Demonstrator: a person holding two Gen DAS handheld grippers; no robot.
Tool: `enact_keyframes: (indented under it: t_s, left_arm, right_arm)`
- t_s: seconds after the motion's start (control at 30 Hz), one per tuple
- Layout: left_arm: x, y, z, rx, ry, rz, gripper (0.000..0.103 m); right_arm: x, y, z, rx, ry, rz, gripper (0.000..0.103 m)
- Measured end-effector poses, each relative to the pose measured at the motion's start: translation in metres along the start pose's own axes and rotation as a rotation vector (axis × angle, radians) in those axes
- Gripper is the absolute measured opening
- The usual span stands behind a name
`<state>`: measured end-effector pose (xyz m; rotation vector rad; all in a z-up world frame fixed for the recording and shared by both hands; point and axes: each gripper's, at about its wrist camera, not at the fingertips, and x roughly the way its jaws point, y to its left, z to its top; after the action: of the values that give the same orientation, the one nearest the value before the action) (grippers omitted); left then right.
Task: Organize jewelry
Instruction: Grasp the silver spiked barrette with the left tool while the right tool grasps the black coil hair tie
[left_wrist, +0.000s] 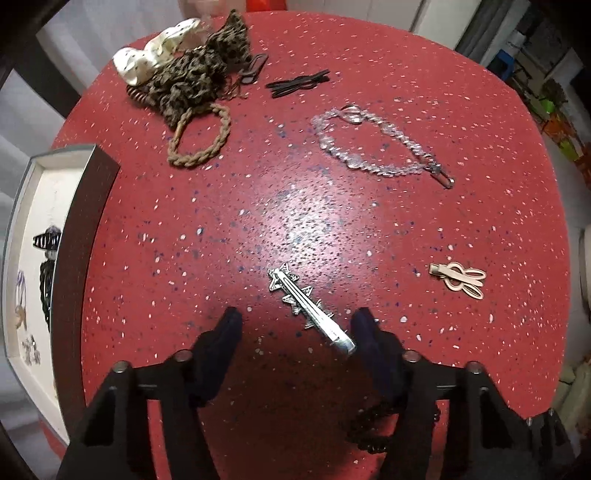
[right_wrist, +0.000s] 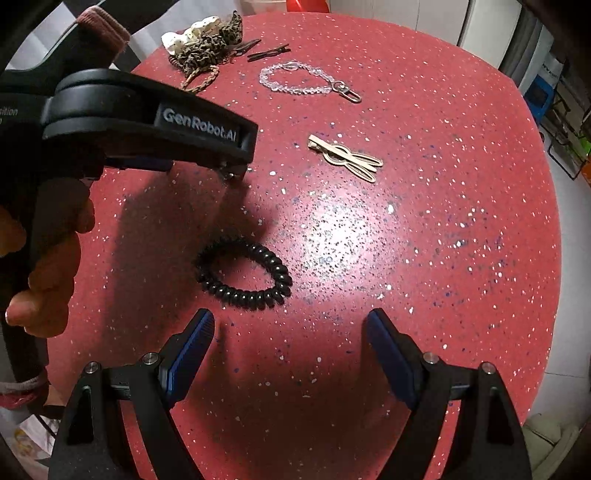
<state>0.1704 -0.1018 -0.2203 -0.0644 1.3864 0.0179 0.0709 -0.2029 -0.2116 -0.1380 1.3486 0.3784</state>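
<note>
Red speckled table (left_wrist: 369, 229) carries scattered jewelry and hair pieces. In the left wrist view, the left gripper (left_wrist: 295, 325) points down over a silver star clip (left_wrist: 306, 308), which lies slantwise on the table between the two fingers (left_wrist: 229, 328). The clip's plain end sits just beside the right-hand finger; whether they touch I cannot tell. The jaws stand partly apart, not pressing the clip. A white tray (left_wrist: 48, 192) at the table's left edge holds several small pieces. Farther off lie a clear bead bracelet (left_wrist: 369, 147), a beige bunny clip (left_wrist: 460, 280), black pins (left_wrist: 299, 84), a braided band (left_wrist: 201, 138) and a heap of scrunchies (left_wrist: 184, 70).

In the right wrist view, the right gripper (right_wrist: 291, 332) hangs wide open above bare table, nothing between its fingers. A black coil tie (right_wrist: 243, 273) lies just beyond its left finger. A hand (right_wrist: 48, 266) grasps the left gripper's handle at the left.
</note>
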Motion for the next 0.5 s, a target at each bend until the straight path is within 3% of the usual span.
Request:
enact_keyframes:
  t_s: [0.1, 0.23, 0.5]
  left_arm:
    - [-0.002, -0.008, 0.001, 0.020, -0.010, -0.002, 0.046]
    - [-0.007, -0.006, 0.000, 0.038, -0.023, -0.007, 0.018]
    - [-0.012, 0.015, -0.004, 0.062, -0.040, -0.059, 0.018]
  right_arm:
    - [0.000, 0.006, 0.000, -0.023, -0.005, -0.004, 0.087]
    - [0.001, 0.011, 0.001, -0.049, -0.010, -0.008, 0.087]
    - [0.005, 0.037, 0.005, -0.135, -0.025, -0.032, 0.087]
